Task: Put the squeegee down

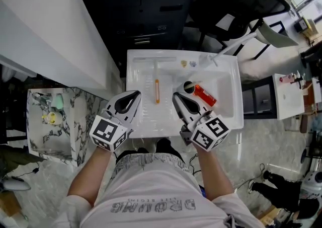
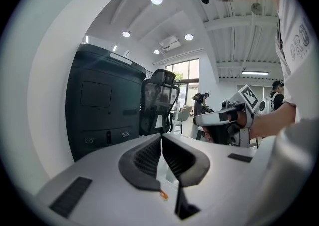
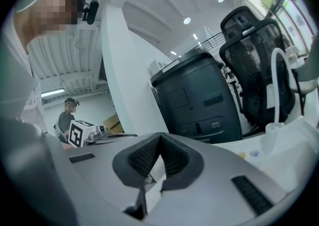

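The squeegee point(image 1: 157, 91) lies flat on the floor of the sink point(image 1: 135, 78), between the two tools and touching neither, so the putting-down looks done. Its orange handle runs lengthwise away from the person toward the far rim, where a pale crossbar may be its blade. The left tool point(image 1: 136, 93) and right tool point(image 1: 176, 95) hover over the near rim, both closed on nothing.

Left part of the sink point(image 1: 130, 83) lies open beside the squeegee point(image 1: 157, 91); red bottle point(image 1: 205, 95) blocks the right; tap point(image 1: 222, 55) overhangs the far corner; black cabinet point(image 1: 151, 10) stands behind.
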Motion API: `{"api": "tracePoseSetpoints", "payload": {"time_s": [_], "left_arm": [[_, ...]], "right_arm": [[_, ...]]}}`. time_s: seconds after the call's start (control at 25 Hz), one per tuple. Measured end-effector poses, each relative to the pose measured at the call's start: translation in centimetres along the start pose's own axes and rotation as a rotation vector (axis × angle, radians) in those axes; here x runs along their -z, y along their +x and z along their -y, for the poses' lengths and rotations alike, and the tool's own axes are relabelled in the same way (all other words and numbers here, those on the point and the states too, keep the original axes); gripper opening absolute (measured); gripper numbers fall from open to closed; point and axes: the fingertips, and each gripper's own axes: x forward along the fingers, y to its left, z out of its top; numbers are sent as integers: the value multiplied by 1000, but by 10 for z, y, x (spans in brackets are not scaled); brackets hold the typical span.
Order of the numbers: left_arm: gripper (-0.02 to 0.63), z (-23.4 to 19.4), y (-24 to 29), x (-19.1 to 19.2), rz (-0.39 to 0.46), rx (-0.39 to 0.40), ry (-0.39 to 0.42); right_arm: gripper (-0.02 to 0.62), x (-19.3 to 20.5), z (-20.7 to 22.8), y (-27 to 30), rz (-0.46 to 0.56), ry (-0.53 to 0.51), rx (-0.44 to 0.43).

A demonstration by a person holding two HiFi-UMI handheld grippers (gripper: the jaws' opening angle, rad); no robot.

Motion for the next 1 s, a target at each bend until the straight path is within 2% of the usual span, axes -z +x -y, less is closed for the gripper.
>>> {"api": "tracePoseSetpoints", "payload": {"time_s": [1.0], "left_arm": [[26, -12, 15, 9, -14, -28, -35]], "right_arm": [[6, 0, 18, 5, -23, -6, -10]]}}
